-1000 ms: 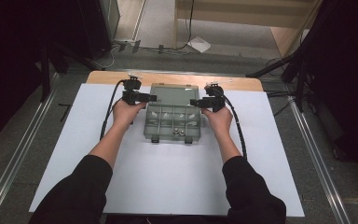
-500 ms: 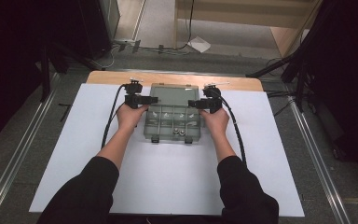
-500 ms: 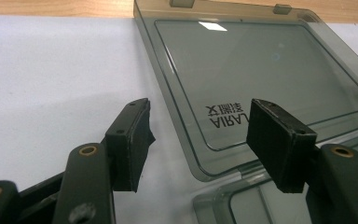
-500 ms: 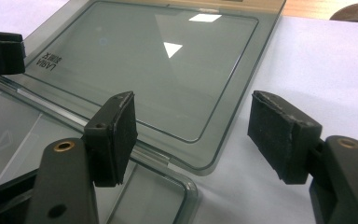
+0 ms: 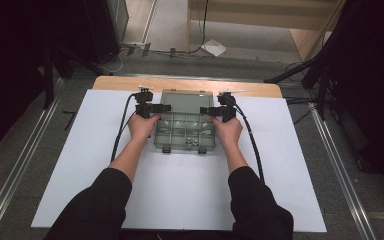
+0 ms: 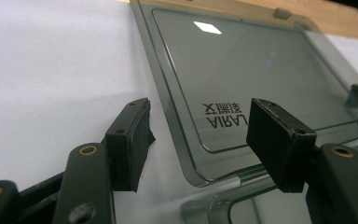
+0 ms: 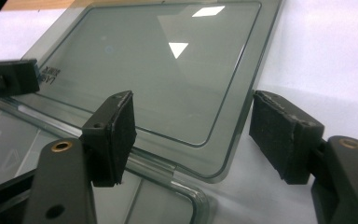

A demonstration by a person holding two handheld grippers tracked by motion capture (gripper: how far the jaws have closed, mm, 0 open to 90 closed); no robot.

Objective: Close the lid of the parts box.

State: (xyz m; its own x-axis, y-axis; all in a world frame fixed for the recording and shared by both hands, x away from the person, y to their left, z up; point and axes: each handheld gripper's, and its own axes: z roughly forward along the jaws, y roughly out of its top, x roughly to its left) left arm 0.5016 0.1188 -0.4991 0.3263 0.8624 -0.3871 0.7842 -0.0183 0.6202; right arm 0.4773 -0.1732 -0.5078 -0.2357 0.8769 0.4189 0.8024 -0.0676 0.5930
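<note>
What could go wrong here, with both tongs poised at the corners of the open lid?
The lid lies flat on the table, so the open left tongs or right tongs may slip off its thin, smooth edge. Uneven lifting could twist the lid or shift the organizer box and its small parts.

Right gripper (image 7: 193,140) fingers (image 7: 114,135) spread wide, straddling the smoky clear lid's (image 7: 168,70) near corner, flat on the counter (image 7: 326,51).
</note>
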